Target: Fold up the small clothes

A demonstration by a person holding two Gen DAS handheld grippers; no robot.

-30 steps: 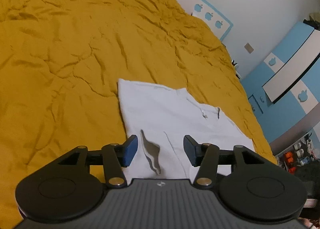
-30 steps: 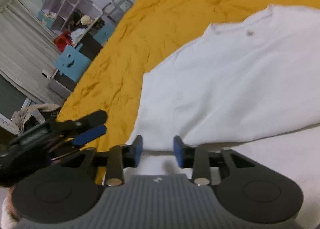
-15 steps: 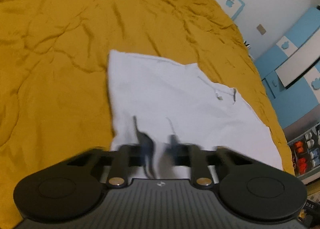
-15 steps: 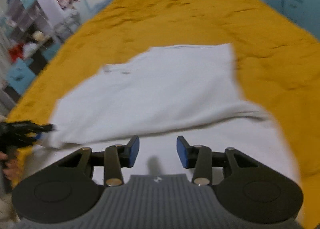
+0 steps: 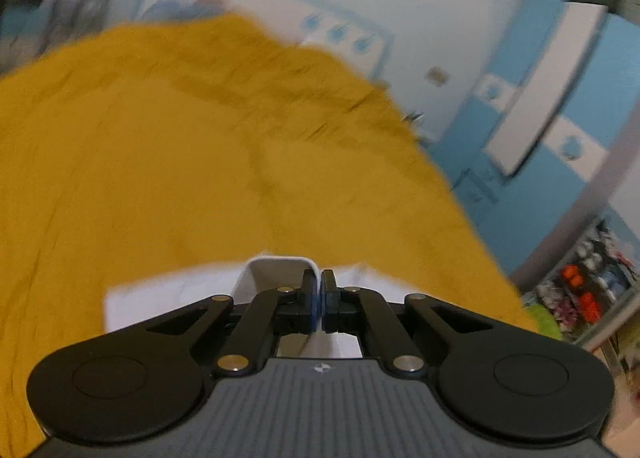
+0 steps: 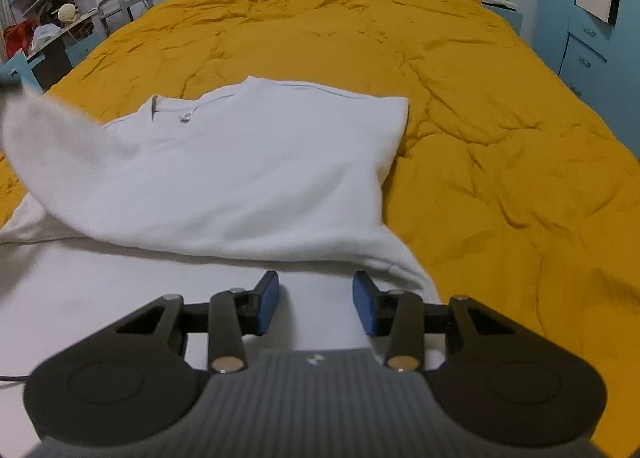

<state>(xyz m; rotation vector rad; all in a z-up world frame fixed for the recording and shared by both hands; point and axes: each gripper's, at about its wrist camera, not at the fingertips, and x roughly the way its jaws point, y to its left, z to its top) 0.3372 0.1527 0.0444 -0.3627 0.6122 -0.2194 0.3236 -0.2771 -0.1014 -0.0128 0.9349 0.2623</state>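
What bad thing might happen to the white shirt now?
The left gripper pinches only a thin fold of the white shirt, so the cloth might slip out. The right gripper hangs open over the shirt, holding nothing down, so the whole shirt may slide on the yellow blanket and wrinkle.

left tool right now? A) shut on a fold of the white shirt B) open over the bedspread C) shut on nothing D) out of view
A: the left tool has its blue pads pressed together with a loop of the white shirt pinched between them, above the mustard bedspread.
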